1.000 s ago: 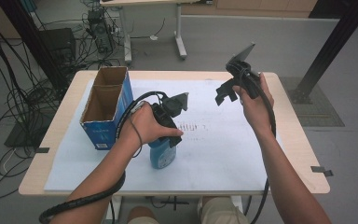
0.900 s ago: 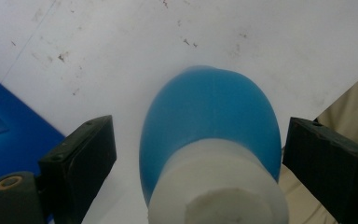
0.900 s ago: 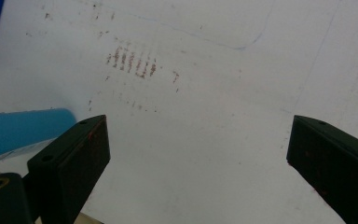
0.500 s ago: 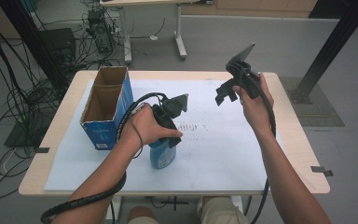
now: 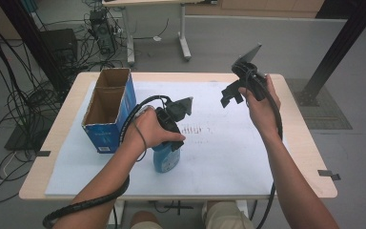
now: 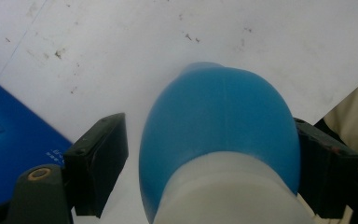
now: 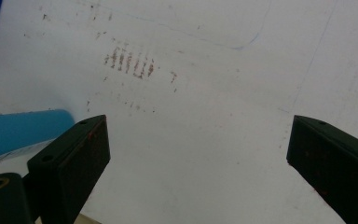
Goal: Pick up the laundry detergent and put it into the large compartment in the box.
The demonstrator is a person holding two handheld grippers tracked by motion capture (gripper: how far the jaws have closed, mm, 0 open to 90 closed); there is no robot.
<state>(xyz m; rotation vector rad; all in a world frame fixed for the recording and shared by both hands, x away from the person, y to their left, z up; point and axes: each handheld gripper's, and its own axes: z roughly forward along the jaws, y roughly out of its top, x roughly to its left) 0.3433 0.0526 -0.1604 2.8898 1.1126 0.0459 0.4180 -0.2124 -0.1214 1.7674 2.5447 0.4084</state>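
- A light wooden table [image 5: 295, 143] with rounded corners stands on a grey floor
- A white sheet [image 5: 228, 157] covers most of its top, marked with small reddish strokes [image 5: 195, 129]
- An open blue cardboard box [image 5: 107, 119] sits at the sheet's left edge
- A blue bottle [image 5: 166, 158] stands near the sheet's middle

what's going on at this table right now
A person at a table covered with a white sheet holds a two-jaw gripper in each hand. The left gripper has a blue bottle between its jaws, which have just been closing; in the left gripper view a gap remains on one side while the other jaw looks against the bottle. The bottle stands beside an open blue cardboard box. The right gripper is raised above the sheet, its jaws wide open with nothing between them.
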